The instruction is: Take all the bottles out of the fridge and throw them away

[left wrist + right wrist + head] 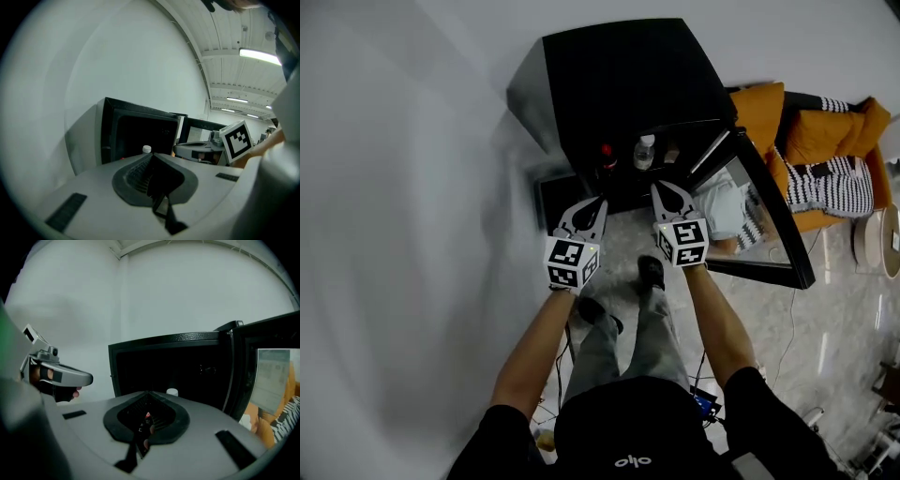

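The small black fridge [619,75] is standing on the floor, far from the person, with its door [773,216] swinging open to the right. Two bottles are standing up inside it, side by side, so their long way is running up and down.

The clear bottle [644,152] is looking like thin, smooth plastic, round, with a little white cap. The dark bottle [606,157] to its left is wearing a red cap.

The left gripper [592,208] and the right gripper [667,194] are both pointing at the open fridge from the near side. Both bottles are sitting just past their tips, farther in. The right gripper is sitting nearer the clear bottle, and the left gripper is sitting nearer the dark one.

Both grippers are keeping their jaws squeezed together with nothing in them. I think the jaws are needing to spread wide first, then slide in from the side around a bottle's round body. The fridge is looking hard and shiny.
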Available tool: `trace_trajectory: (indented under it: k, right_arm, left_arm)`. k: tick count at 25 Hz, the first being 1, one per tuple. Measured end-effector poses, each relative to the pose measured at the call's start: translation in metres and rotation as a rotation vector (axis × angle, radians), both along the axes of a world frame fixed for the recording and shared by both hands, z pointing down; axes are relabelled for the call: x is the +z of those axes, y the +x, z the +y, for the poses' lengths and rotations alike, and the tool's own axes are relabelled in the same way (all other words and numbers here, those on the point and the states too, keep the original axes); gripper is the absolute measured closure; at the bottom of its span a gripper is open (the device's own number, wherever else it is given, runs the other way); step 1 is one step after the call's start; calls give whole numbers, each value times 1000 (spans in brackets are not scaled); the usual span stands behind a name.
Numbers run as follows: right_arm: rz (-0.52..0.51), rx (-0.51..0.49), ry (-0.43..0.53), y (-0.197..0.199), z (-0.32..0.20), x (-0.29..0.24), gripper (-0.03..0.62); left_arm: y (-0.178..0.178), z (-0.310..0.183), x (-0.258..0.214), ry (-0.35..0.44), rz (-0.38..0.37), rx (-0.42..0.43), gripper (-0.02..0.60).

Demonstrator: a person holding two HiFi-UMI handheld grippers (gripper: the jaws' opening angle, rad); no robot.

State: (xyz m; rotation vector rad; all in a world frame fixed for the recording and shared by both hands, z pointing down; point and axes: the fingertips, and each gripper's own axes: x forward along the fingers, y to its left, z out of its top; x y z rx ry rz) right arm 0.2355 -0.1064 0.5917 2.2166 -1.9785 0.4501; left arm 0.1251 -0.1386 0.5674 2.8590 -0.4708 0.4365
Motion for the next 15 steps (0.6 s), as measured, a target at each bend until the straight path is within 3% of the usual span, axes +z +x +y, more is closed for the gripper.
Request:
trace_trajectory:
  k: [14,15]
  right_arm:
    - [2,61,-6,46,-36,47,589]
    - [-1,62,-17,51,-42,52,556]
  left_arm:
    - [43,-11,33,14,-35,40,580]
    - [44,-13,34,12,-35,35,581]
